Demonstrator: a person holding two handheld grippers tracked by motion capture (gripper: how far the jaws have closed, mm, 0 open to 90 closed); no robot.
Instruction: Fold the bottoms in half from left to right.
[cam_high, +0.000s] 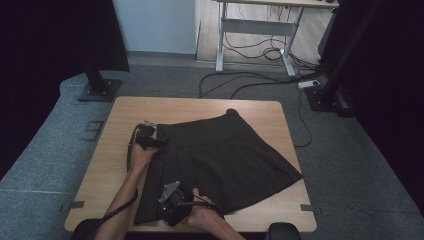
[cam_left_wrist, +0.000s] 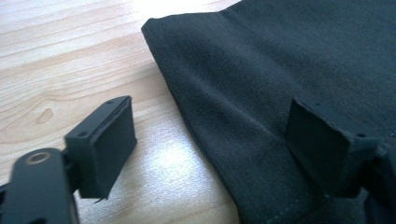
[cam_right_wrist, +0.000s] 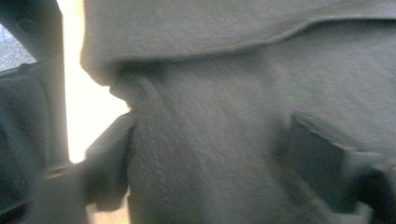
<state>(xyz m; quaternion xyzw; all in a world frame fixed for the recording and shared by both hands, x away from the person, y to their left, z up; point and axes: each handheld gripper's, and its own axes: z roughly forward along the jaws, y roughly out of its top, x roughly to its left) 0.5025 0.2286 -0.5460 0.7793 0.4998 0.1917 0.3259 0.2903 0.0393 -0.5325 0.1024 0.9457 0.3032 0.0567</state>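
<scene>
The dark skirt (cam_high: 220, 155) lies on our tabletop (cam_high: 110, 165), its edge between both grippers' parted fingers, left gripper (cam_left_wrist: 210, 144) and right gripper (cam_right_wrist: 205, 163) reaching forward.

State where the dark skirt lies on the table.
In the high view, the dark pleated skirt lies flat across the wooden table's middle, waistband toward the far edge.

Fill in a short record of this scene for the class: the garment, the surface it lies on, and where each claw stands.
garment: dark pleated skirt, spread flat
surface: light wooden table
left claw: at the skirt's left edge near the waistband; jaws apart, one over bare wood, one over the cloth, edge between them
right claw: at the skirt's near hem; jaws apart with cloth between them, grip not clear
hands: one on each claw, forearms coming in from the near side
background: grey floor, cables, desk frame
</scene>
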